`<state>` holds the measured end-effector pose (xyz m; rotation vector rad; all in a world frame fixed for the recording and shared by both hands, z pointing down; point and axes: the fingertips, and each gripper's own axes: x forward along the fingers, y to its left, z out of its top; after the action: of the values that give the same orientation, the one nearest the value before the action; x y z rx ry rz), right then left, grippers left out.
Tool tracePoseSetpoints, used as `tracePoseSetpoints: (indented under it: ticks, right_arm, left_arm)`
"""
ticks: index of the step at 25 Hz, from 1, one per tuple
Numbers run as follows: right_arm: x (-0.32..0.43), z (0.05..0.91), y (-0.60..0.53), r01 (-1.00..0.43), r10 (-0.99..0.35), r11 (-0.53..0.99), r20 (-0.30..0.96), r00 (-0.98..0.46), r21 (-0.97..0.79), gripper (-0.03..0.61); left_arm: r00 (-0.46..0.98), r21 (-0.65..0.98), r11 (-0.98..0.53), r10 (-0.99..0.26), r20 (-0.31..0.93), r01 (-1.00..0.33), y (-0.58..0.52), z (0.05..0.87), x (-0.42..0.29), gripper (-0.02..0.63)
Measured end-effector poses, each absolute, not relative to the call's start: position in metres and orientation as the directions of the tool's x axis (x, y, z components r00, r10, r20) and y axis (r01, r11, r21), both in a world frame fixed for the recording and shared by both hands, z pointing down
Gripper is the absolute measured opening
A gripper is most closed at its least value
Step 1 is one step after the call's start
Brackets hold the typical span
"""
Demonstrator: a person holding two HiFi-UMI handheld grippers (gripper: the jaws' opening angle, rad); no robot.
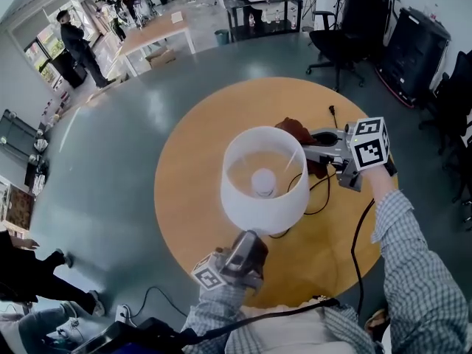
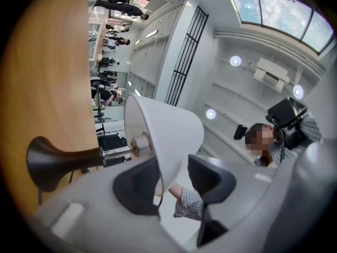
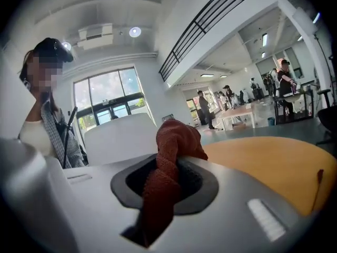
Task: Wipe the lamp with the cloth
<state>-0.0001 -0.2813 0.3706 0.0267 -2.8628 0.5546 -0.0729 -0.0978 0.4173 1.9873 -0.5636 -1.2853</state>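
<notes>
Two tongs: left tongs [image 2: 174, 181] gape around lampshade [image 2: 166, 133] rim; right tongs [image 3: 168, 181] pinch cloth [image 3: 174, 141].

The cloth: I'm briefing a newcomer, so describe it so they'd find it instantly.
Over the round wooden table, look beside the white lampshade. The cloth is the rust-red crumpled wad pinched in the right gripper, the only red thing there.

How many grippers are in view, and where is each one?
2. The left gripper is at the near rim of the white lampshade, the rim between its open jaws. The right gripper is to the shade's right, clamped on the rust-red cloth. None seems hidden.
</notes>
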Motion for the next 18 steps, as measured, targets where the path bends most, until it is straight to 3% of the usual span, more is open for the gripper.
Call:
tracePoseSetpoints:
  ticks: [6, 11, 18]
  right_arm:
    - [0.004, 0.369, -0.282, -0.083, -0.014, 0.916, 0.176, -0.984, -0.393, 0.072]
    - [0.004, 0.368, -0.282, -0.089, -0.024, 0.911, 0.165, -0.986, -0.402, 0.072]
    - [0.002, 0.366, -0.283, -0.103, -0.040, 0.914, 0.166, -0.985, -0.393, 0.072]
  left_arm:
    - [0.401, 0.784, -0.621, -0.718, -0.569, 0.002, -0.093, 0.429, -0.055, 0.215]
    - [0.424, 0.803, -0.595, -0.719, -0.550, 0.032, -0.102, 0.432, -0.017, 0.215]
    - [0.411, 0.799, -0.600, -0.739, -0.534, -0.041, -0.122, 0.428, -0.007, 0.182]
